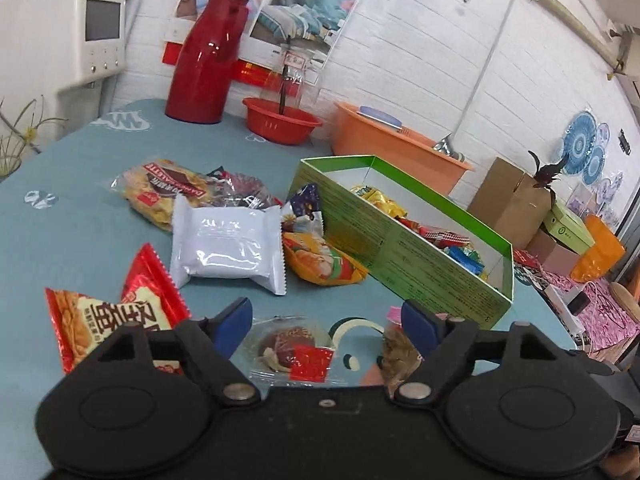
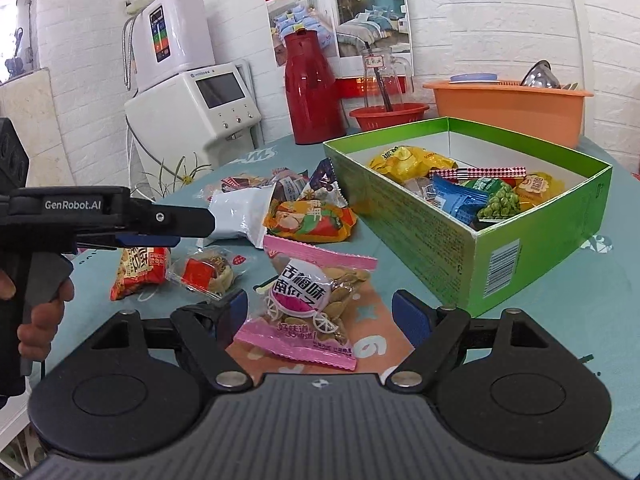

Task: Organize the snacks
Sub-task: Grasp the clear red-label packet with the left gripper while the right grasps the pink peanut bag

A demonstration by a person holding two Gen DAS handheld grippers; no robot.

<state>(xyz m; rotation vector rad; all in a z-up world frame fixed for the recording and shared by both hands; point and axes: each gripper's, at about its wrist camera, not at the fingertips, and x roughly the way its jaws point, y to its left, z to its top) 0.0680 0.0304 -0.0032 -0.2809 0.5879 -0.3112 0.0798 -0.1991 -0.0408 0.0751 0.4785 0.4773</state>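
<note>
1. The right gripper (image 2: 318, 316) is spread wide, low over the table (image 2: 560, 280), holding nothing. A pink packet of seeds (image 2: 310, 304) lies flat between its blue pads (image 2: 404, 318), with clear space on either side.
2. The left gripper (image 1: 326, 322) is likewise wide open and empty. A clear-wrapped snack with a red label (image 1: 294, 350) lies on the cloth between its fingers.
3. From the right wrist view, the left gripper (image 2: 160, 236) reaches in level from the left, over a red packet (image 2: 140, 270); the person's hand (image 2: 38, 316) is wrapped around its grip.
4. Loose snacks lie clustered on the teal cloth: a white packet (image 1: 228, 246), an orange-yellow packet (image 1: 324, 262) just beside the box, a cookie bag (image 1: 168, 190) further back, and a red packet (image 1: 116, 316) near the left finger.
5. The green box (image 2: 472, 236) stands open to the right of the pile, part filled with yellow, blue and green packets.
6. Behind stand a red thermos (image 2: 310, 96), a red basin (image 2: 390, 114) and an orange tub (image 2: 508, 110).
</note>
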